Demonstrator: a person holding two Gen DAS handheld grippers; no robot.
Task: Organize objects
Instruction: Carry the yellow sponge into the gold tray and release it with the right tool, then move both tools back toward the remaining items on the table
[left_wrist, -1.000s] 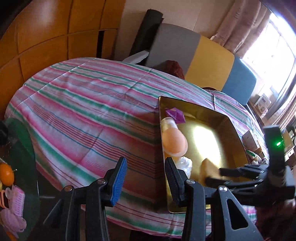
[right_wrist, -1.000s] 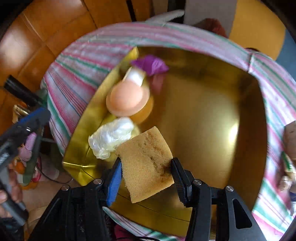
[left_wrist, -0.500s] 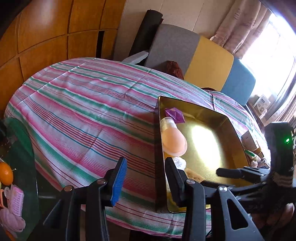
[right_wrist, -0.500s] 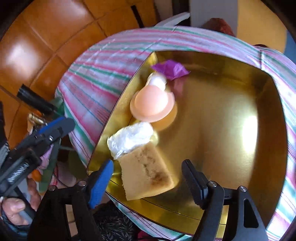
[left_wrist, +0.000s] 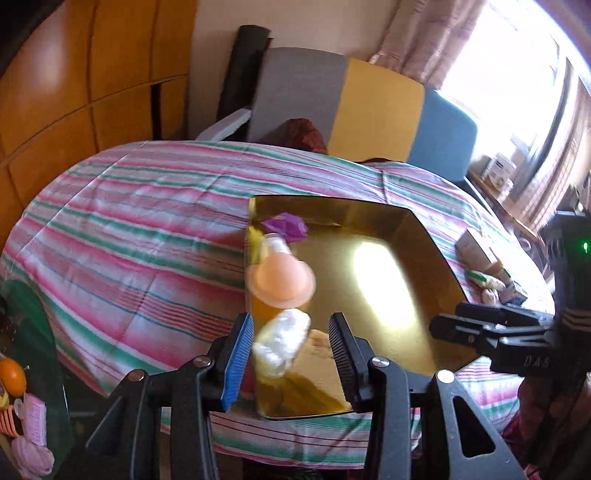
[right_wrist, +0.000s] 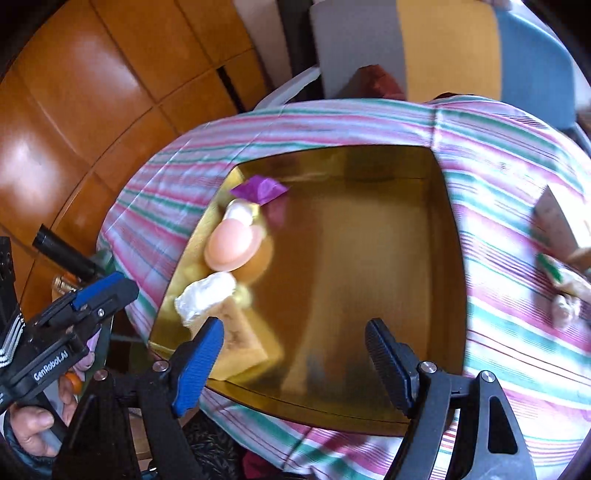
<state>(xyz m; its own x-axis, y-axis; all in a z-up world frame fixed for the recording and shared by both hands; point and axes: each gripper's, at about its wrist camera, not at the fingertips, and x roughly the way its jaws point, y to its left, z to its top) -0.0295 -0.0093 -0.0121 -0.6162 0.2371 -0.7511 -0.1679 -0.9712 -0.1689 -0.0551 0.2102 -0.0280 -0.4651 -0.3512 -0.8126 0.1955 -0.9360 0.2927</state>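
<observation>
The right tool (right_wrist: 293, 354), jaws now spread and empty, has let go of the yellow sponge (right_wrist: 240, 347), which lies in the gold tray (right_wrist: 448, 266) beside what looks like crumpled white plastic (right_wrist: 205, 299). The left tool (left_wrist: 291, 354) hangs unclenched, empty.

Home living room, striped tablecloth (left_wrist: 155, 236), cushioned sofa (left_wrist: 369, 107), curtained window (left_wrist: 436, 37)

Black fingers (right_wrist: 388, 354) — blue pad (right_wrist: 195, 365)
</observation>
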